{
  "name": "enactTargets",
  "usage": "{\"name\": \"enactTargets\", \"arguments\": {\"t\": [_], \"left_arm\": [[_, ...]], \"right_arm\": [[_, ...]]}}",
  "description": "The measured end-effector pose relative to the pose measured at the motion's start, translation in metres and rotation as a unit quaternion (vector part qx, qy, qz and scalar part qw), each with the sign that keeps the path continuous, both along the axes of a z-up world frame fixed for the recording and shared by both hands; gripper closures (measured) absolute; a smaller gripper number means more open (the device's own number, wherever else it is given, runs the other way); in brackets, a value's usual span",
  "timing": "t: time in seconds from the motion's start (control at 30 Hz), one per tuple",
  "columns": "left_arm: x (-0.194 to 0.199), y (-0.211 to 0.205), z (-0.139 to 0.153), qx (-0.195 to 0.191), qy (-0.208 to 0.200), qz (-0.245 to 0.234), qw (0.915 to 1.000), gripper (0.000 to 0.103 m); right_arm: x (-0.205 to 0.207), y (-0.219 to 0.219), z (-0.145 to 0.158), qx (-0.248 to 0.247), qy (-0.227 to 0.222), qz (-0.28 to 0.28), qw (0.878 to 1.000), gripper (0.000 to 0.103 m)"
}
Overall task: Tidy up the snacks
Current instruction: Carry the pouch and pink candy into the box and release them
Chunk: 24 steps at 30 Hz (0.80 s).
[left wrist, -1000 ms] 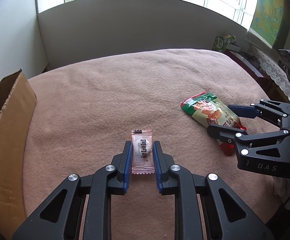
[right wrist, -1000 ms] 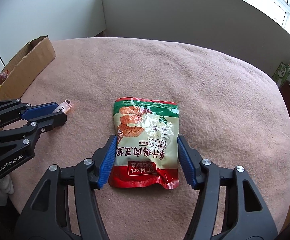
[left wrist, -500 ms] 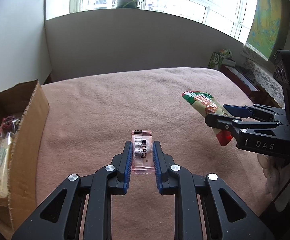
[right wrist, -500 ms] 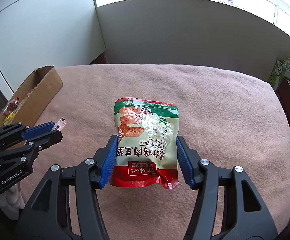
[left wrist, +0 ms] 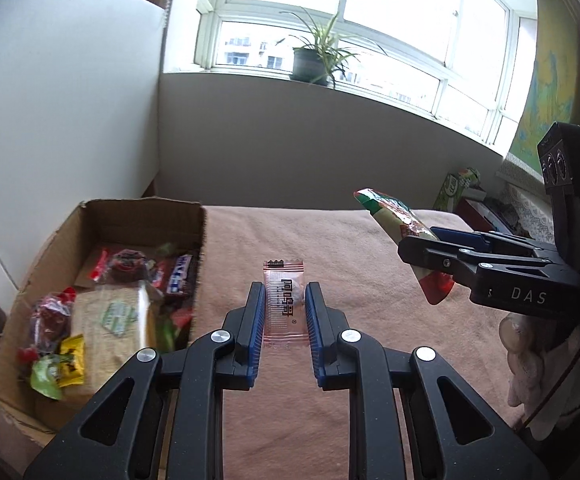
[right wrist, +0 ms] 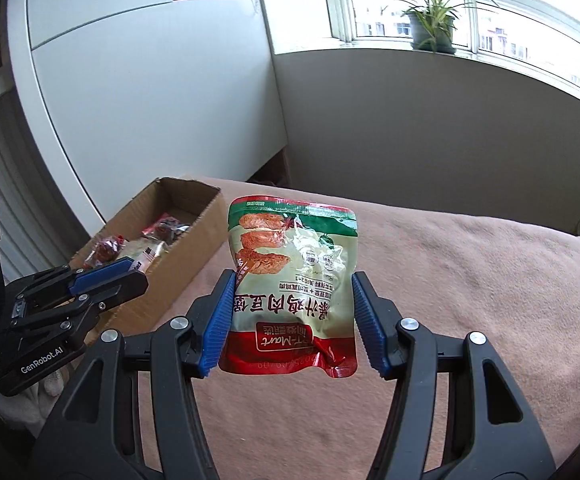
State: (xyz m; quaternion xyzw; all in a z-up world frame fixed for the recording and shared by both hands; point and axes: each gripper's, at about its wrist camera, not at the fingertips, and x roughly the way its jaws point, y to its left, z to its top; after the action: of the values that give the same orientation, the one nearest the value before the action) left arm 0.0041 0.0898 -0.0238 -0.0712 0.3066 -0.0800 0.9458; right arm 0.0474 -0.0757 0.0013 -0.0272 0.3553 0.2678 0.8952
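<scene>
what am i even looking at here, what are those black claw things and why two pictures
No robot arm here: a person holds a two-finger gripper in each hand, and each carries a fisheye camera looking along its fingers. That gives two pictures of one moment.

The left hand-held gripper is shut on a small pink candy wrapper. The right hand-held gripper is shut on a green-and-red snack pouch. Each gripper also shows at the edge of the other's picture.

Below them is a surface draped with a pink blanket. On it, at the left, stands an open cardboard box already holding assorted snacks.
</scene>
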Motion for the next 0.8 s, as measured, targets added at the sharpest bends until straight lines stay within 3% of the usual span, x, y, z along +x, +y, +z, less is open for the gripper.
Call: {"name": "enactTargets", "arguments": {"t": [0.4, 0.8], "left_arm": [[-0.030, 0.091, -0.007, -0.011, -0.007, 0.089, 0.9959, 0.084], [-0.032, 0.115, -0.020, -0.003, 0.010, 0.117, 0.9931, 0.084]], "right_arm": [[0.004, 0.108, -0.004, 0.011, 0.016, 0.069, 0.997, 0.044], [0.003, 0.178, -0.023, -0.012, 0.024, 0.109, 0.994, 0.043]]}}
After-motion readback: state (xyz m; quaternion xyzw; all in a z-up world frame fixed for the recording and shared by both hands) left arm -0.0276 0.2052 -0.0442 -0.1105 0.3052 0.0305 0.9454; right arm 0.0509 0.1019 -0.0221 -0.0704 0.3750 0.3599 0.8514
